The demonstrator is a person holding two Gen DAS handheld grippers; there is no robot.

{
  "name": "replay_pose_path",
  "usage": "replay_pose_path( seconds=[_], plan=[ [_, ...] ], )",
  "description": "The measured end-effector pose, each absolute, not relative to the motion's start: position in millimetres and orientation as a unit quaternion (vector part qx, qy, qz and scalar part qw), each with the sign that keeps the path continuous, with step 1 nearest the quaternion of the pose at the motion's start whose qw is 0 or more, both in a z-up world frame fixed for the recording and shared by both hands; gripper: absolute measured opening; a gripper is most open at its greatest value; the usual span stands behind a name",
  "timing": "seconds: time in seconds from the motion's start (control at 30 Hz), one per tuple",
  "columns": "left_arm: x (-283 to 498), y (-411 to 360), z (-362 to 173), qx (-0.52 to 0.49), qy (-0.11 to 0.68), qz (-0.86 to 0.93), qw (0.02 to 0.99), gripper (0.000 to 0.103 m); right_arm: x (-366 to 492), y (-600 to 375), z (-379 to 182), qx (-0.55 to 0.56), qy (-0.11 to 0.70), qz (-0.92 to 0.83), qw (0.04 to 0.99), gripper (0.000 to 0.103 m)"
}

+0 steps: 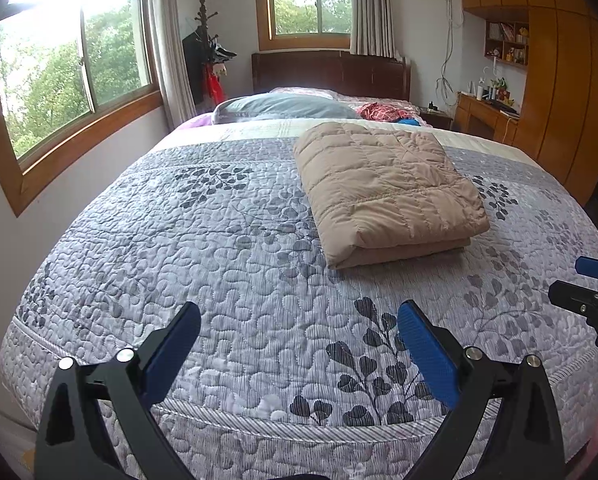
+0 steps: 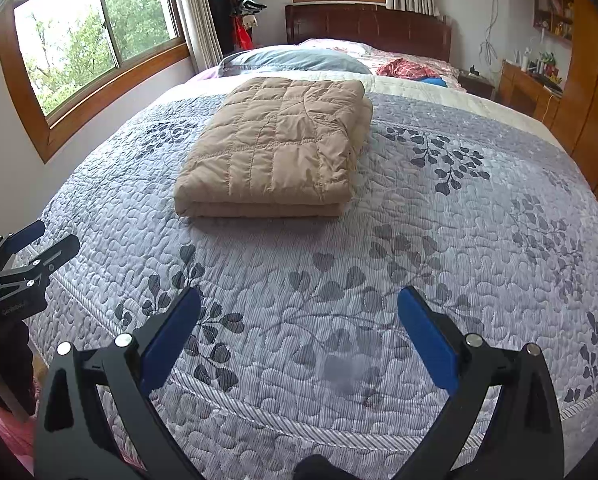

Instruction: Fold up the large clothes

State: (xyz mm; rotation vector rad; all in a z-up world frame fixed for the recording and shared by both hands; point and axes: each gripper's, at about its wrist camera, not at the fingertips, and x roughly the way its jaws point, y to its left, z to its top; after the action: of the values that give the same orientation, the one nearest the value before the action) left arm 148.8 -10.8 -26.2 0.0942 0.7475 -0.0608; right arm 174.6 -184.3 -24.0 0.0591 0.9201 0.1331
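Lying folded into a thick rectangular bundle, the tan quilted down garment sat on the grey-and-lilac quilted bedspread with dark leaf prints, right of centre in my left wrist view and in the upper middle of my right wrist view. Its folded edge faced me, with two or three layers stacked flat and nothing resting on top of it. Neither of my tools touched it; both were well apart from it, near the foot of the bed.

My left gripper filled the bottom of its own frame, its blue-padded fingers spread wide with only bedspread between them, holding nothing. My right gripper stood the same way at the bottom of its frame, fingers parted and empty over the leaf pattern. Each tool also showed in the other's view: the right one at the right edge of the left view, the left one at the left edge of the right view.

Beyond the bundle, a blue-grey pillow lay toward the top of the frame, with a crumpled red patterned cloth to its right, before the dark wooden headboard. A wood-framed window took the upper left, and an orange-brown wooden wardrobe the upper right.
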Motion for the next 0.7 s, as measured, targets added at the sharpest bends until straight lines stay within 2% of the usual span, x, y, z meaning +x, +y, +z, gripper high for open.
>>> replay_pose_path(
  seconds=[0.7],
  plan=[
    [148.9, -12.0, -29.2, 0.042, 0.372, -0.045, 0.926, 0.099, 175.3, -185.1, -24.1, 0.022, 0.445, 0.069, 0.893, 0.098]
  ],
)
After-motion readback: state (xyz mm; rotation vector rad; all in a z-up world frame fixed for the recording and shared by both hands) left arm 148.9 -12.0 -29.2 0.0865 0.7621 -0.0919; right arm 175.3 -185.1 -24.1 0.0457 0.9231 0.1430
